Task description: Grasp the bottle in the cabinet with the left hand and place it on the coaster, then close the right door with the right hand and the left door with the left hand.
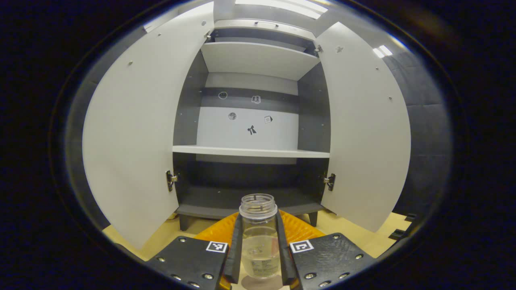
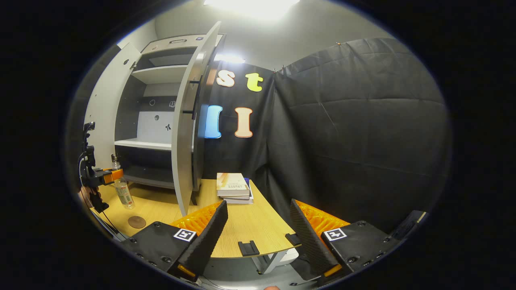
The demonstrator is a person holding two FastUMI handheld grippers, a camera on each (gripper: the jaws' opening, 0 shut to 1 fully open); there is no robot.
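A clear bottle (image 1: 258,241) with some liquid and a label stands upright between the fingers of my left gripper (image 1: 258,219), which is shut on its sides below the threaded neck. Beyond it the cabinet (image 1: 250,152) faces me with its left door (image 1: 133,141) and right door (image 1: 363,133) both swung wide. In the right gripper view the bottle (image 2: 123,194) hangs in the left gripper (image 2: 100,177) just in front of the cabinet, a little behind and left of the round brown coaster (image 2: 137,222). My right gripper (image 2: 259,205) is open over the table's near edge, holding nothing.
The right door (image 2: 187,133) stands edge-on between my right gripper and the cabinet interior. A stack of books (image 2: 234,186) lies on the wooden table (image 2: 258,229) against the black cloth wall. Two black clips (image 2: 248,247) sit on the table's front edge.
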